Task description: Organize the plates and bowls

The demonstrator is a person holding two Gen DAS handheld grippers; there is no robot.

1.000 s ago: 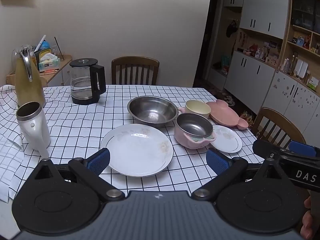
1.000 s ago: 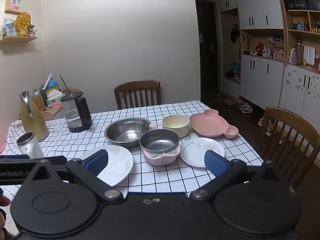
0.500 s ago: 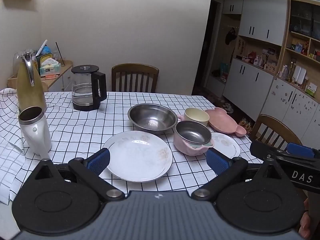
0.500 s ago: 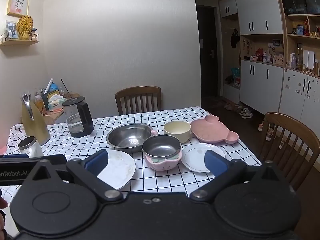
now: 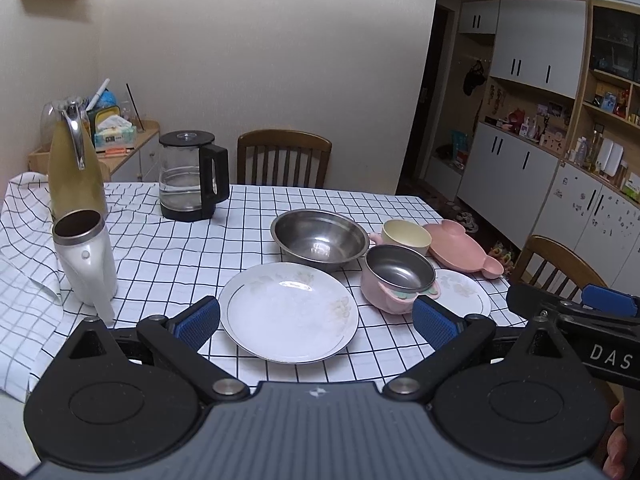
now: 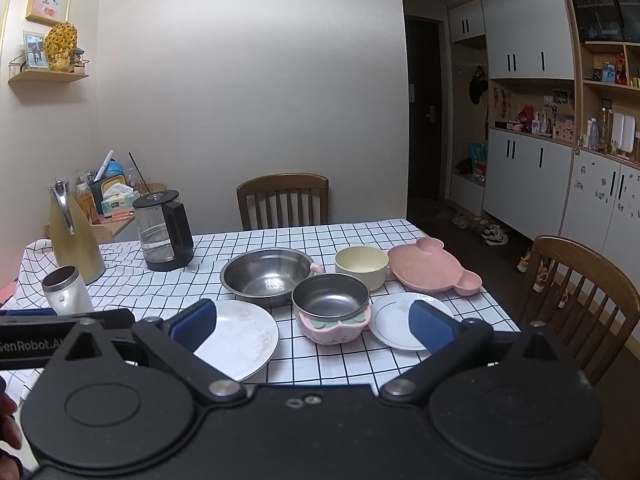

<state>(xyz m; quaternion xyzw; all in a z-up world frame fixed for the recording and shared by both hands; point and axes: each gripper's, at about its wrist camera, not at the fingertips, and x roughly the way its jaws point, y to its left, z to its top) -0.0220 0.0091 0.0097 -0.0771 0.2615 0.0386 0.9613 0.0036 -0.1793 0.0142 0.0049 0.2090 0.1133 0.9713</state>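
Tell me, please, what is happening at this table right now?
A person holds two grippers, left gripper and right gripper, both open and empty above the near table edge. Nothing is grasped yet. The large white plate, small white plate, steel bowl and pink-cased bowl sit unstacked on the checked tablecloth.

A home dining room: checked-cloth table (image 5: 168,248), wooden chairs (image 6: 283,200), kettle (image 5: 191,176), white cabinets (image 6: 524,184).

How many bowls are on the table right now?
3: a large steel bowl at centre, a pink steel-lined bowl in front of it on the right, and a cream bowl behind that, beside the pink plate. None looks hidden.
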